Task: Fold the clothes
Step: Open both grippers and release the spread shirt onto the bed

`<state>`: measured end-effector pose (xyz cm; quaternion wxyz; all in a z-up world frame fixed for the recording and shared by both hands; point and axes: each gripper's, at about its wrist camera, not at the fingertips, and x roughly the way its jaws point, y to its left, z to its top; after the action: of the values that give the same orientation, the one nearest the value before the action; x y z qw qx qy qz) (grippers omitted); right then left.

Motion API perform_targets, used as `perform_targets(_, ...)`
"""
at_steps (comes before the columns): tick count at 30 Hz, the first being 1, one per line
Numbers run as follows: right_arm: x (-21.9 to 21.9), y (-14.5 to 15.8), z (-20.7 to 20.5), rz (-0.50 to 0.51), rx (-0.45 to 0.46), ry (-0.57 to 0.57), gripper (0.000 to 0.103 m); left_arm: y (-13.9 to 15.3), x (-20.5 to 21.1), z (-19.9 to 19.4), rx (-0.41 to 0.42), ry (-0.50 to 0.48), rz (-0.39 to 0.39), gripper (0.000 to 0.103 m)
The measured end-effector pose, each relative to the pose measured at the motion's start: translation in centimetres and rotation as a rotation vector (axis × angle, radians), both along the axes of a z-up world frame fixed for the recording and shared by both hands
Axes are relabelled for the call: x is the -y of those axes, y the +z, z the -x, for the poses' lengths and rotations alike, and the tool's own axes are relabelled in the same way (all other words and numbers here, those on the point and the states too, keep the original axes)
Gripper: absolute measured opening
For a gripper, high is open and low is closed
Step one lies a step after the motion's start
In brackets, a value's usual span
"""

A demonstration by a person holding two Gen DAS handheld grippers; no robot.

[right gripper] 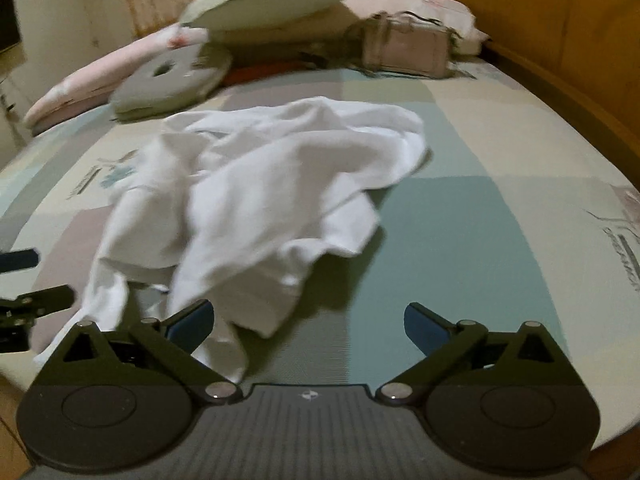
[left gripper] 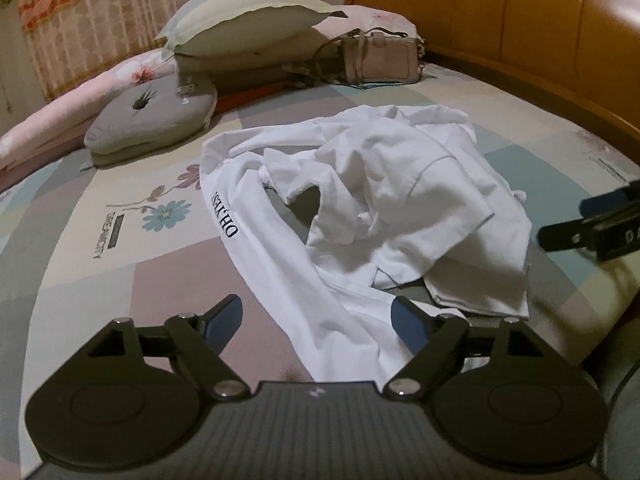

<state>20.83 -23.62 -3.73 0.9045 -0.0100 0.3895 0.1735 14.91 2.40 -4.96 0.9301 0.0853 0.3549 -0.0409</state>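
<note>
Bare bedsheet [right gripper: 460, 208] lies right of the crumpled white shirt [right gripper: 256, 184]; pillows [left gripper: 240, 24] crowd the far end.

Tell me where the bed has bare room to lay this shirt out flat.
Bare sheet lies right of the white shirt, out to the wooden bed frame, and left of it around the flower print. The far end is crowded: pillow, handbag, grey cushion.
</note>
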Motion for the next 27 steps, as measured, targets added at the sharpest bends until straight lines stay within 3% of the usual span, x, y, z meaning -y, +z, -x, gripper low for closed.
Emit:
perform_targets(5,-3.0,-0.5,0.1,-0.022,0.010,0.052,0.103,0.7,0.2,0.2,0.028,-0.012,-0.040,0.087)
perform_targets(10,-4.6,-1.6,-1.8,0.040,0.019,-0.010,0.103,0.9,0.3,0.2,0.037,-0.026,-0.044,0.087)
perform_targets(13,-3.2,-1.9,-2.3,0.090,0.033,-0.068,0.103,0.7,0.2,0.0,0.033,-0.029,-0.042,0.087)
perform_targets(19,3.6,-1.9,-3.6,0.075,-0.007,-0.275,0.103,0.6,0.5,-0.5,0.033,-0.042,-0.036,0.087)
perform_targets(21,5.4,-1.7,-3.4,0.028,-0.014,-0.309,0.103,0.6,0.8,-0.5,0.040,-0.056,-0.035,0.087)
perform_targets(25,5.6,-1.2,-2.1,-0.107,-0.010,-0.202,0.100,0.7,1.2,-0.4,0.045,-0.073,-0.035,0.087)
perform_targets(27,4.7,-1.2,-1.4,-0.155,-0.009,-0.110,0.094,0.8,1.3,-0.4,0.042,-0.080,-0.035,0.087)
